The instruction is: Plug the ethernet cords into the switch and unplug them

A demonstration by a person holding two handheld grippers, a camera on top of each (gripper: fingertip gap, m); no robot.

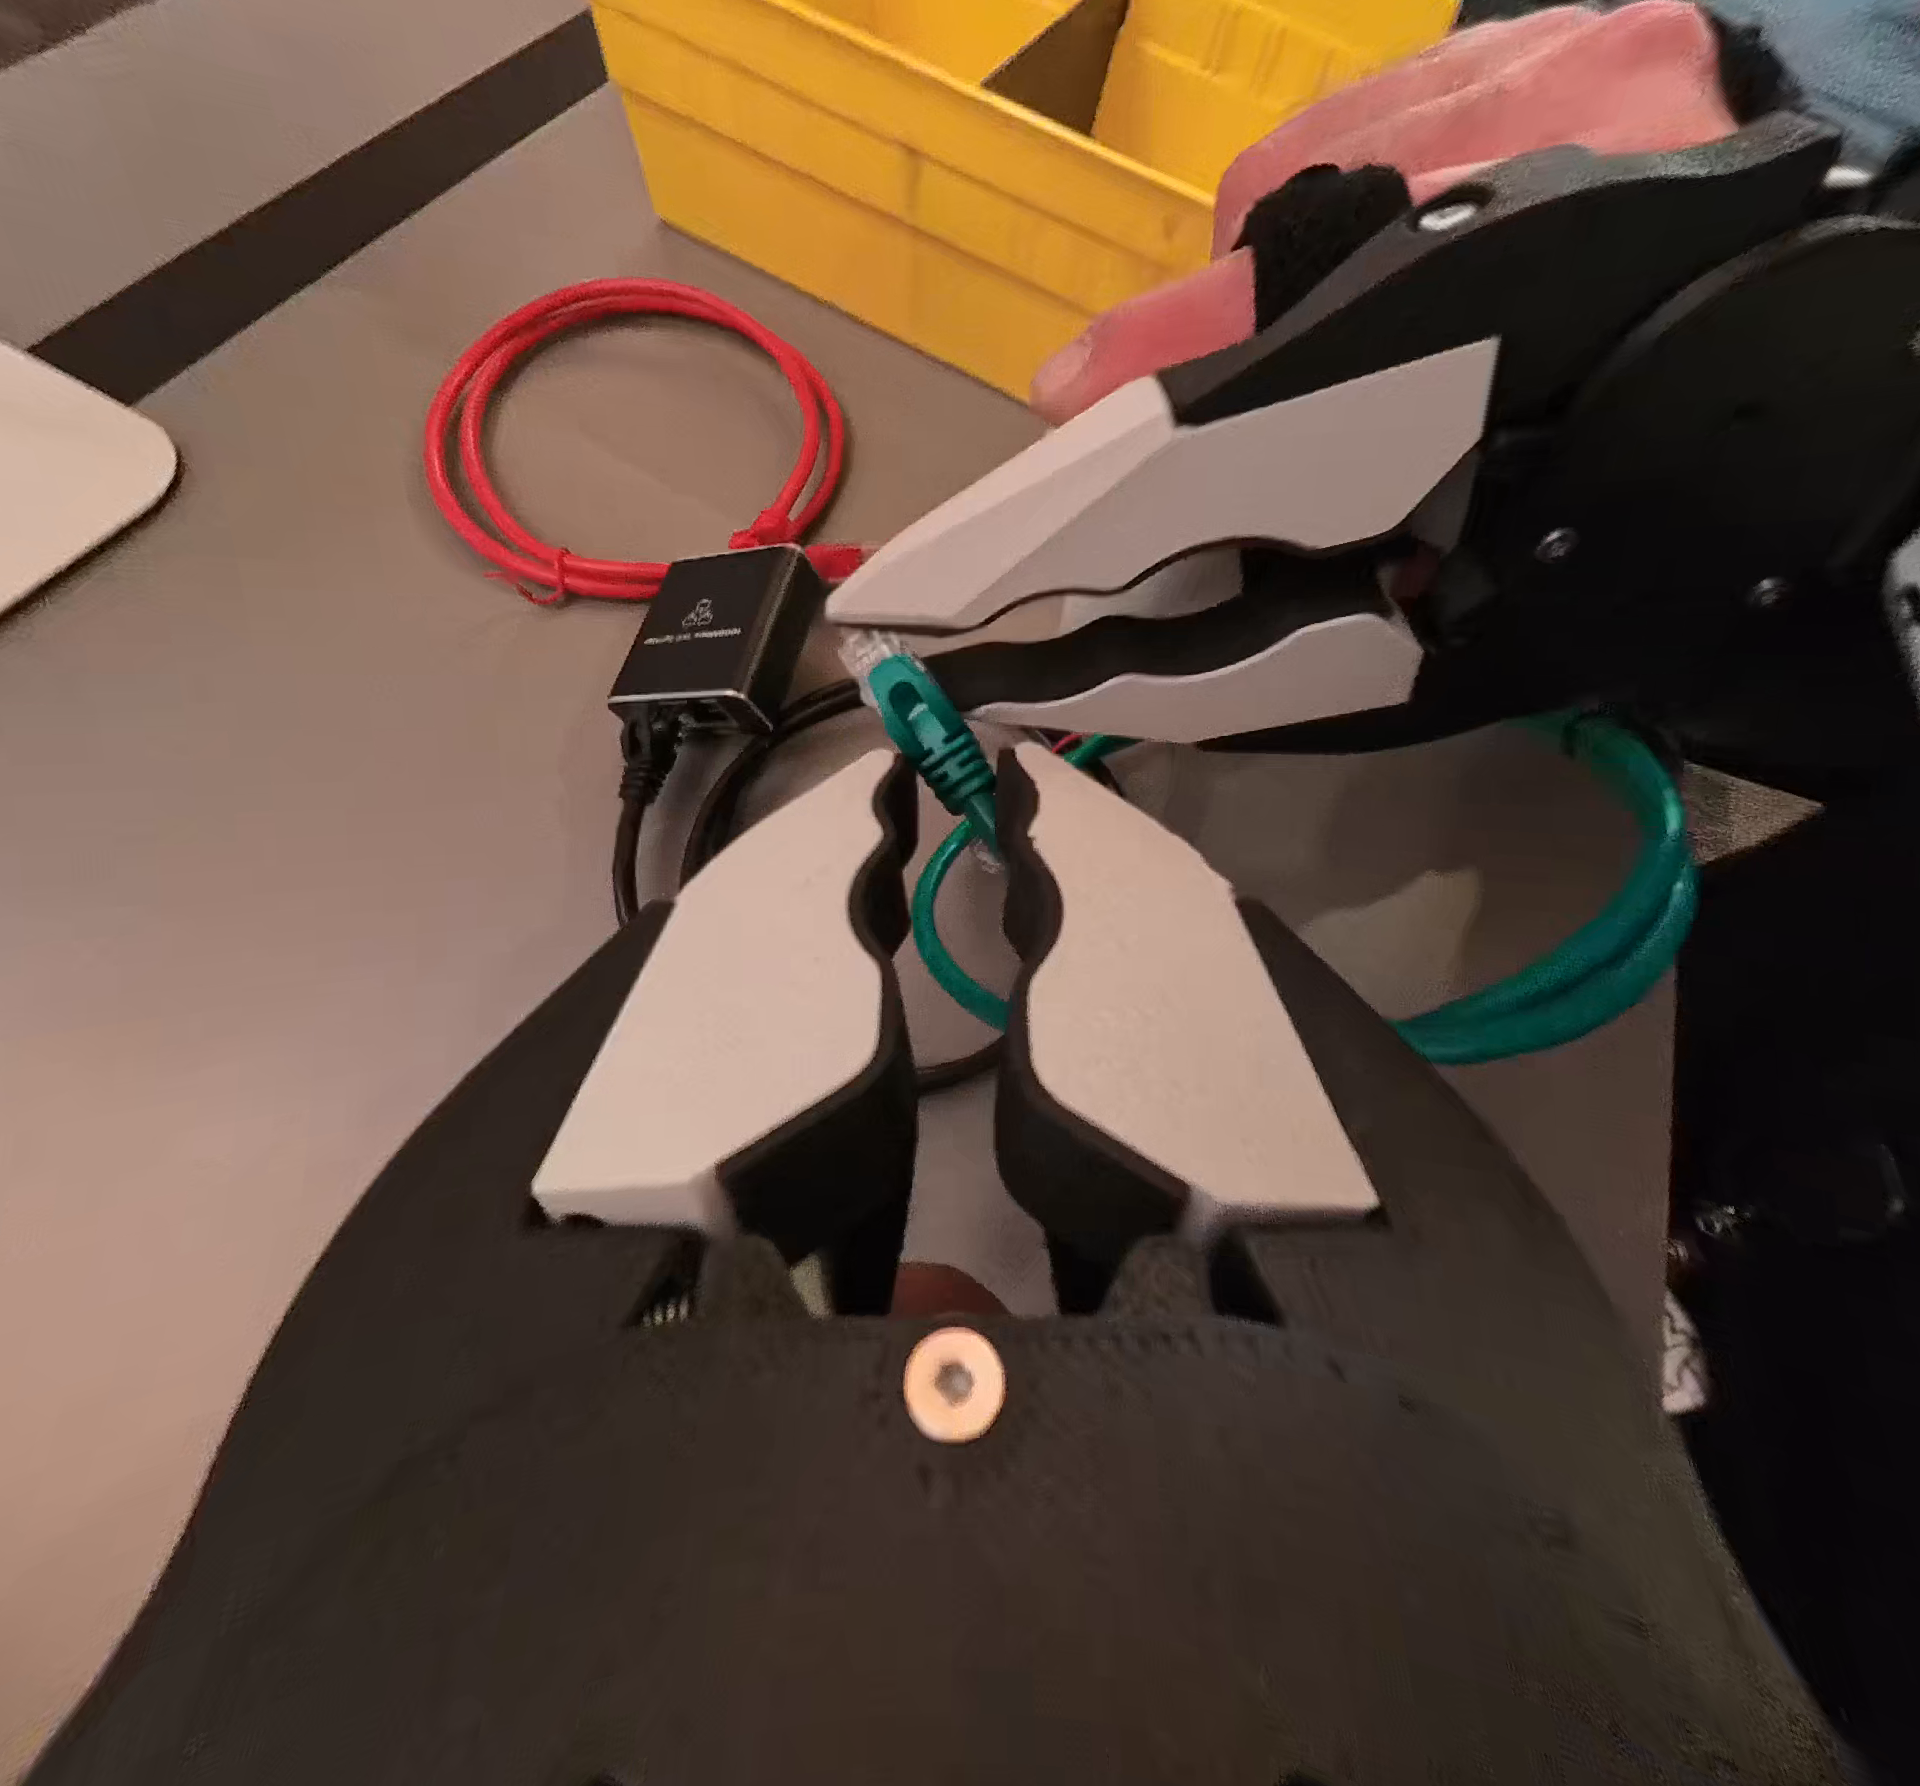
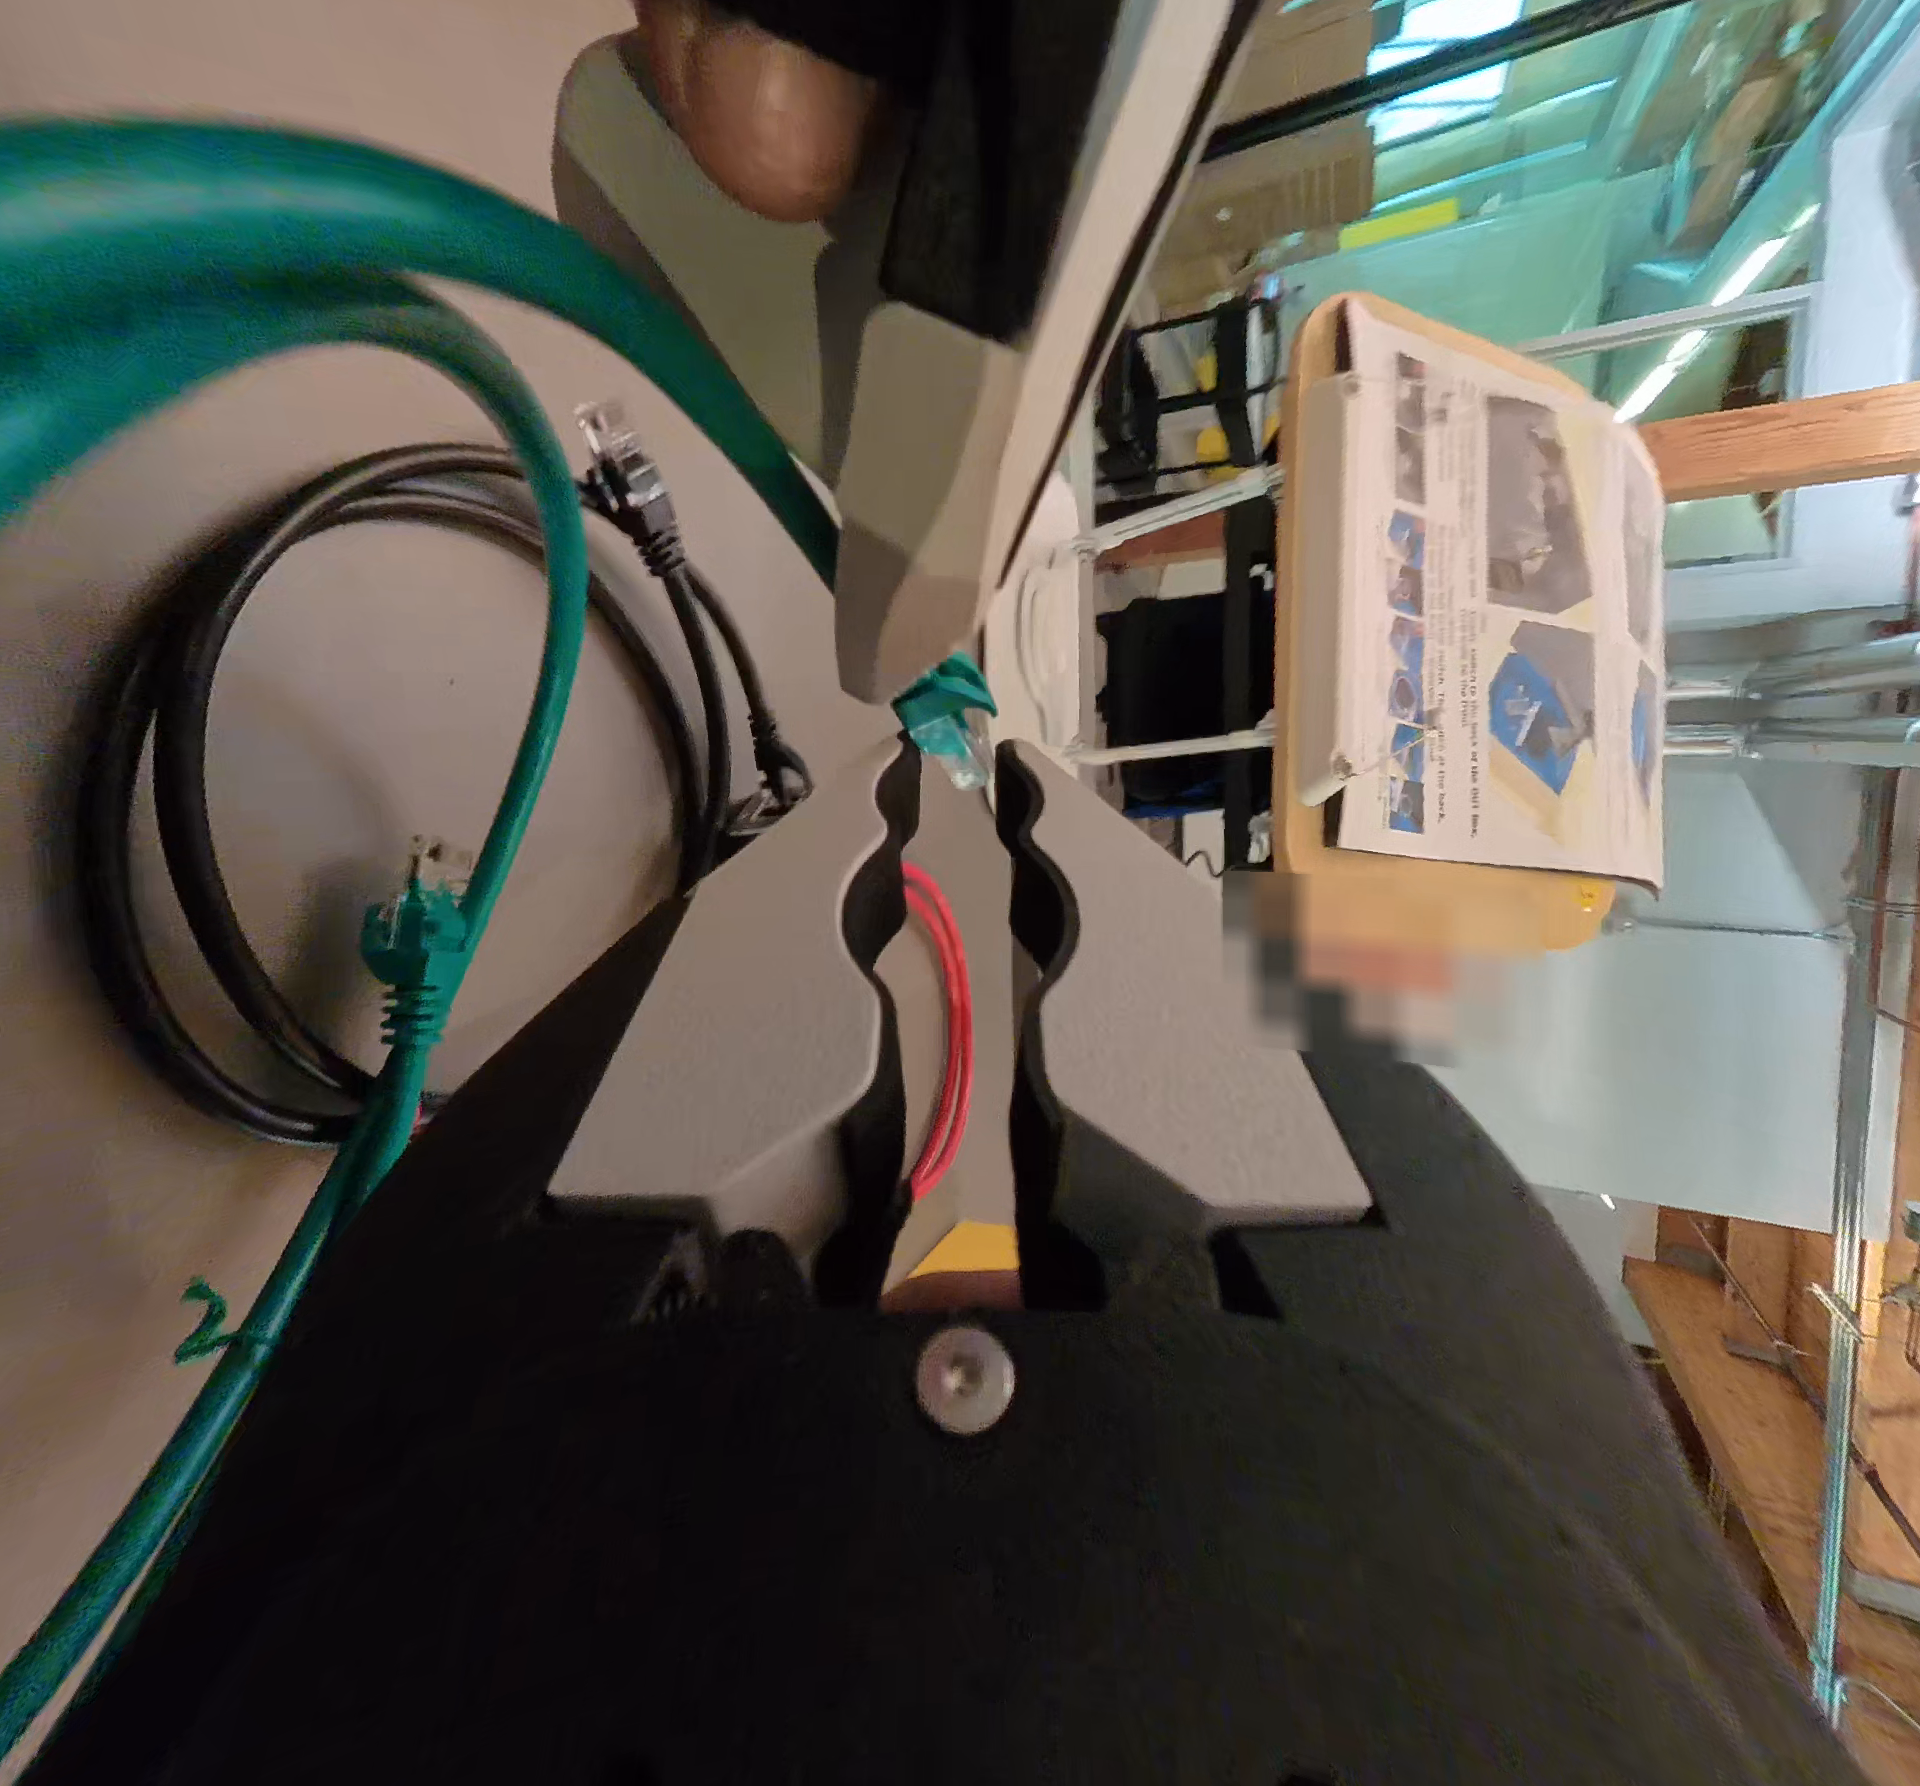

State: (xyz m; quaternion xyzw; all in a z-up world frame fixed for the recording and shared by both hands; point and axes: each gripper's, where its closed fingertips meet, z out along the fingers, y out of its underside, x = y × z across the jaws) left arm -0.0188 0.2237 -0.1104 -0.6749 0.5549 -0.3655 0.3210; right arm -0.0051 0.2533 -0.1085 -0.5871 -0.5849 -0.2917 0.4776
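On the far side of the grey table (image 1: 260,905) sits a big yellow plastic bin (image 1: 935,105) with a dark divider. Left of the bin and nearer, the red ethernet cord (image 1: 623,427) lies in a round coil. Just beside that coil rests the little black box switch (image 1: 717,640), with a black cord (image 1: 644,760) plugged into its near side. The green ethernet cord (image 1: 1538,998) loops off to the right. Its green plug (image 1: 930,734) is pinched by the right gripper (image 2: 956,768), tips clenched on the plug. The left gripper (image 1: 954,780) has its tips on both sides of the plug too, but whether they squeeze it, I cannot tell.
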